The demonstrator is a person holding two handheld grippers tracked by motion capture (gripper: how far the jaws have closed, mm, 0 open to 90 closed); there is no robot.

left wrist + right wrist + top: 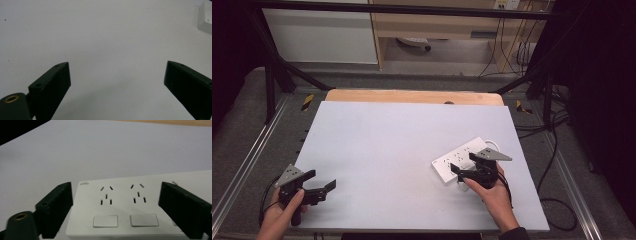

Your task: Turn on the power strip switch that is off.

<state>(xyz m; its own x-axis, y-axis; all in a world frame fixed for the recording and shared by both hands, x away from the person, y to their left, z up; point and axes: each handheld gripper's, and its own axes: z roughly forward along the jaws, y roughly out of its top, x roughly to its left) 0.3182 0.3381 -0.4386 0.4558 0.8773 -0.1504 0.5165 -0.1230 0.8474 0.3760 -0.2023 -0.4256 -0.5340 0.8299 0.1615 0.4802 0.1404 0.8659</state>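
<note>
A: While the right gripper (464, 173) sits over the power strip (455, 161), where exactly is that strip?
B: On the table (387, 145), toward its right near edge, lying at an angle. White, flat, sockets up.
A: Fingers on the right?
B: Spread wide. In the right gripper view the two black fingers (56, 207) stand to either side of the power strip (125, 207), above its end with the two rocker switches (105, 221). The left one sits just off the strip's edge; the right one overlaps the strip's top. I can't see either pad pressing on it. Nothing gripped.
A: Left gripper?
B: Left gripper (319, 185) is at the table's near left corner, well apart from the strip. Fingers (50, 87) wide open, bare table (107, 45) between them. A white corner of the power strip (205, 18) shows at the top right of the left gripper view.
A: Hands?
B: Right hand (492, 197) holds its gripper from behind; left hand (282, 215) does the same.
</note>
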